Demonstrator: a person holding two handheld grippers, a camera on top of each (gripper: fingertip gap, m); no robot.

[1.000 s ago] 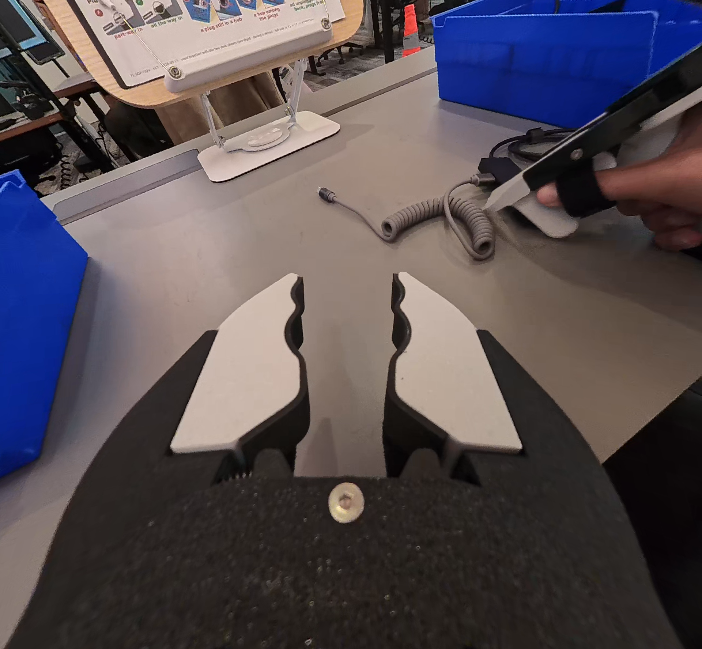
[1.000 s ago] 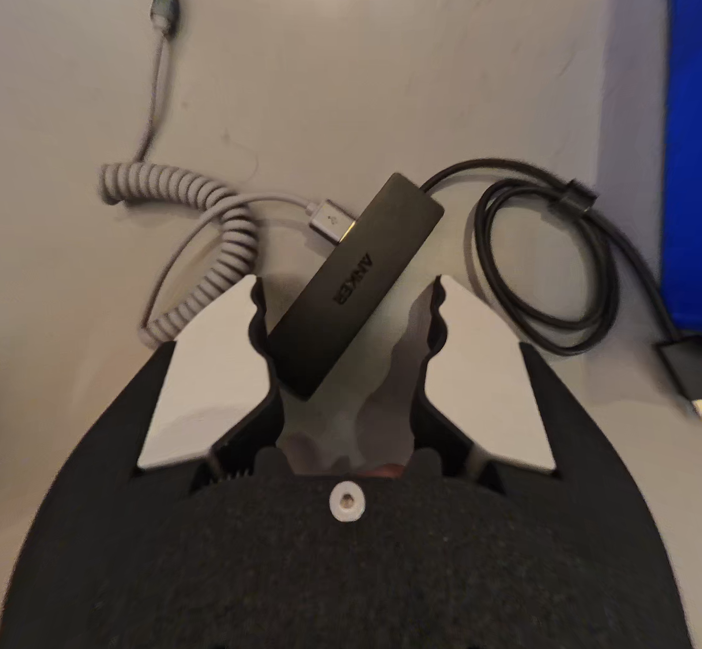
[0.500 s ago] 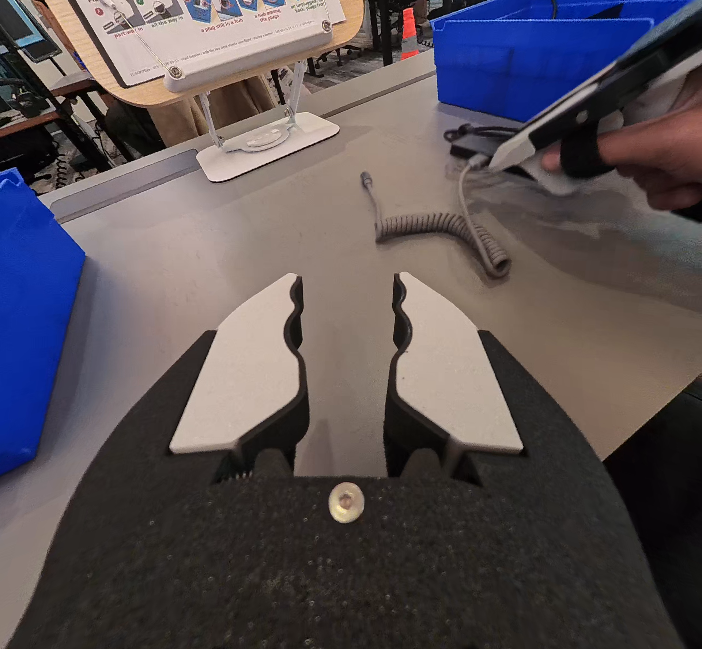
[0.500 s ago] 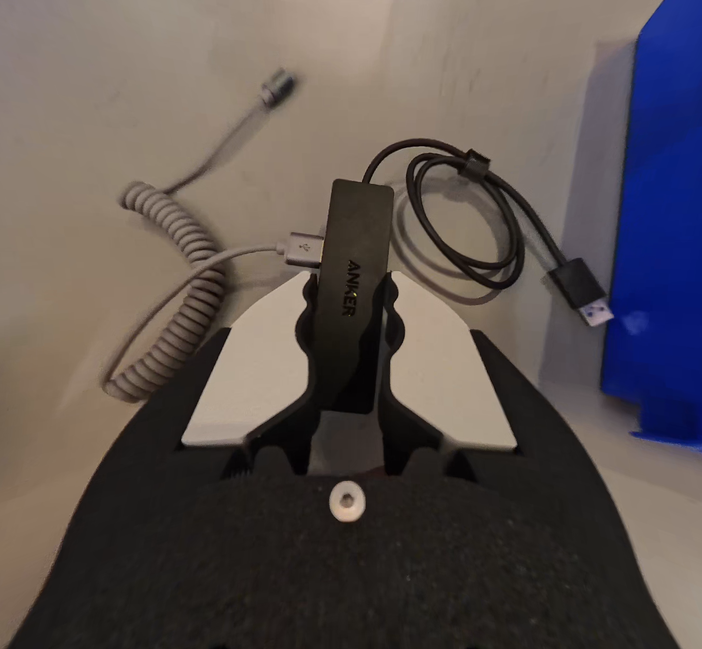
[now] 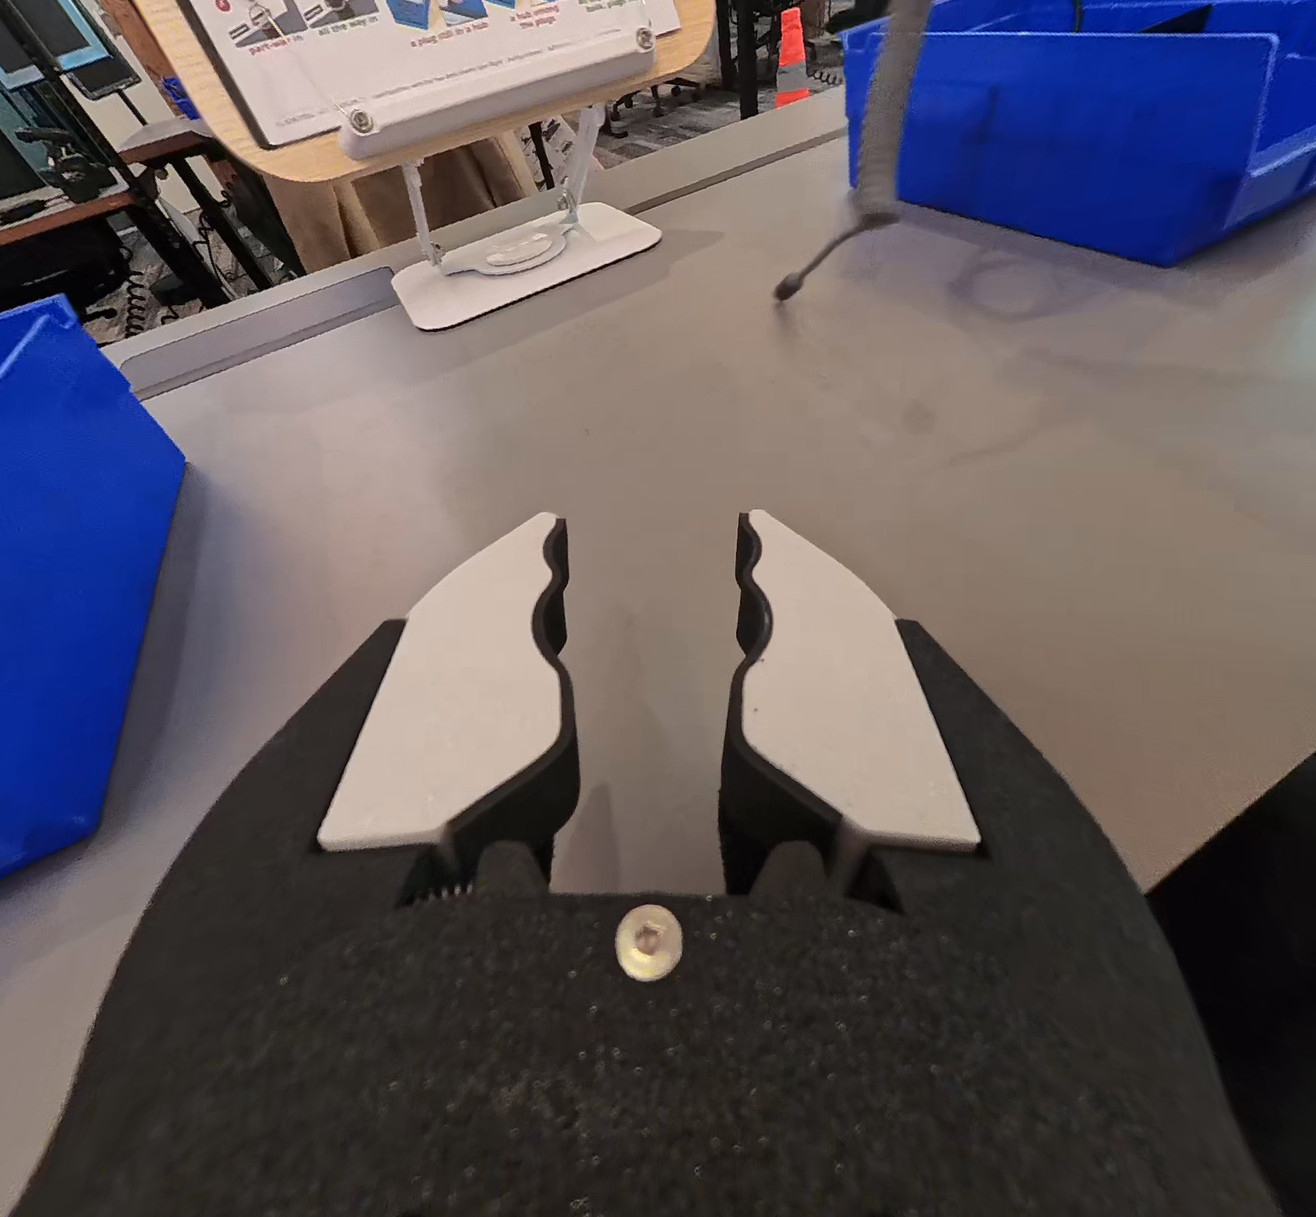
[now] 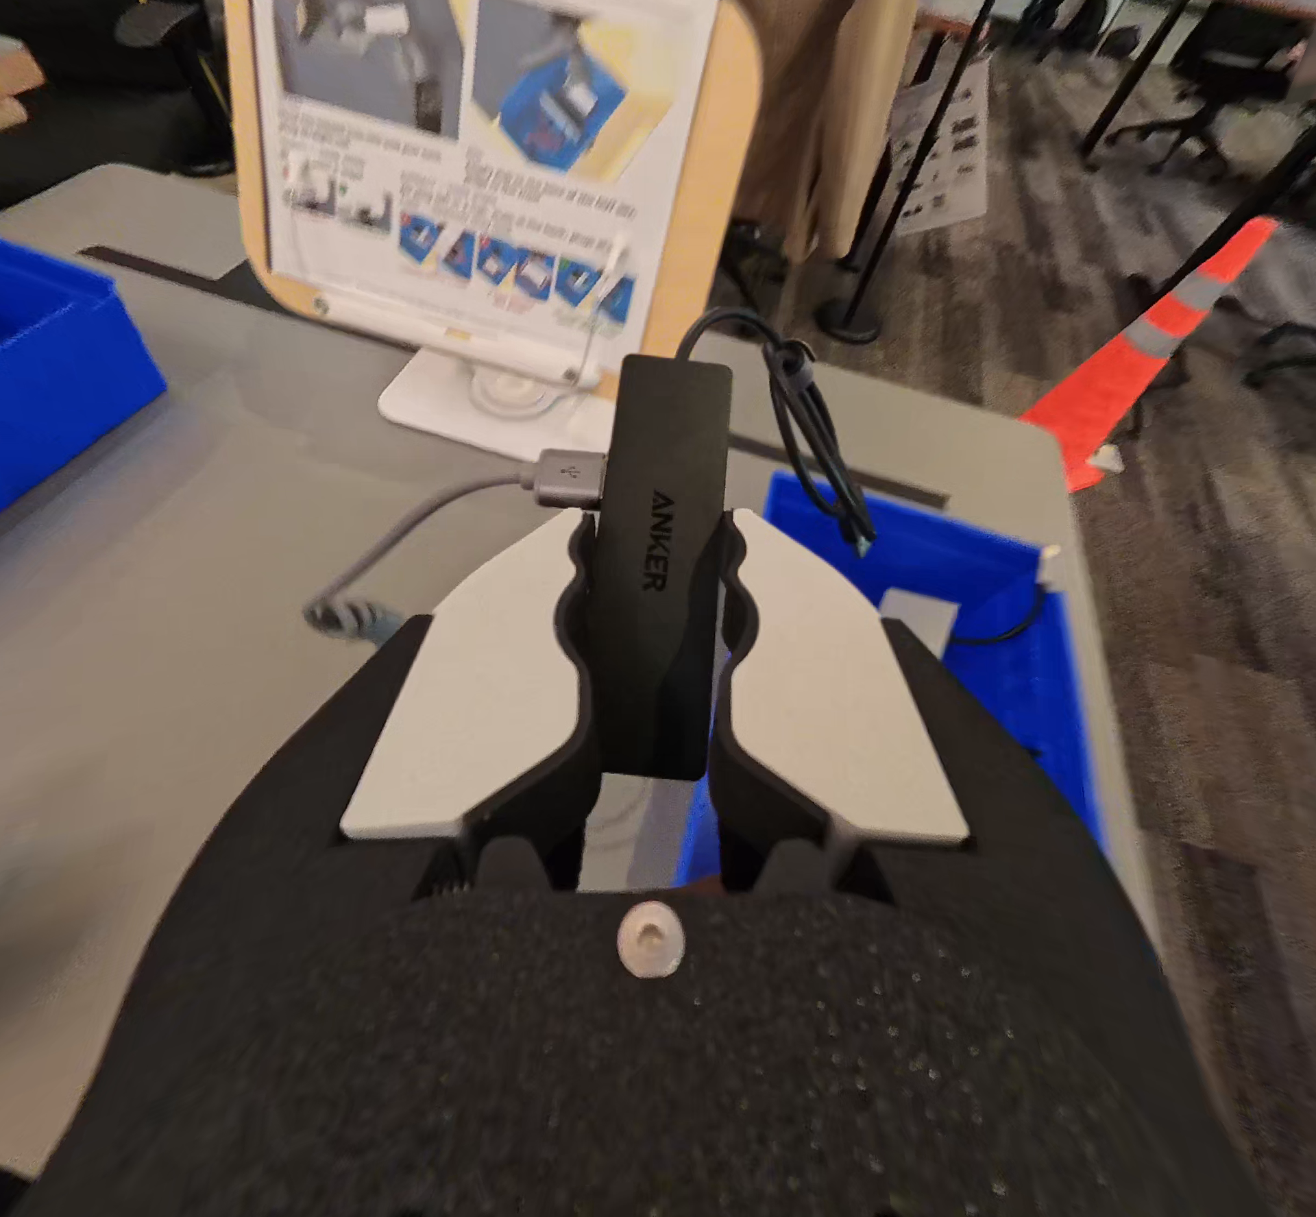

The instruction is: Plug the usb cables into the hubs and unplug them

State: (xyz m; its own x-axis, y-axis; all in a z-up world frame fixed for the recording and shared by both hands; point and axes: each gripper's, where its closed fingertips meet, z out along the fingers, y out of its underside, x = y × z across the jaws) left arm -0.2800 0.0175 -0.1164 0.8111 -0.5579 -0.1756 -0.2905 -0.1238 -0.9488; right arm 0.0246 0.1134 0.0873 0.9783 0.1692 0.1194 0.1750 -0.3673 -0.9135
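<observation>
My right gripper (image 6: 655, 527) is shut on a black USB hub (image 6: 666, 506) and holds it up in the air, pointing forward. A grey USB plug (image 6: 566, 476) sits in the hub's left side, and its grey coiled cable (image 6: 370, 584) hangs down to the left. The hub's own bundled black cable (image 6: 812, 428) dangles at its right. In the left wrist view the coiled cable (image 5: 883, 86) hangs stretched from the top edge, its free end (image 5: 790, 285) just over the grey table (image 5: 641, 413). My left gripper (image 5: 651, 527) is open and empty, low over the table.
A blue bin (image 5: 1111, 114) stands at the back right, seen below the hub in the right wrist view (image 6: 997, 613). Another blue bin (image 5: 64, 577) is at the left. An instruction board on a white stand (image 5: 527, 257) is at the back. An orange cone (image 6: 1139, 356) stands on the floor.
My right gripper closed on the hub and lifted it off the table, out of the left wrist view. The coiled cable rose with it and now hangs. My left gripper has not moved.
</observation>
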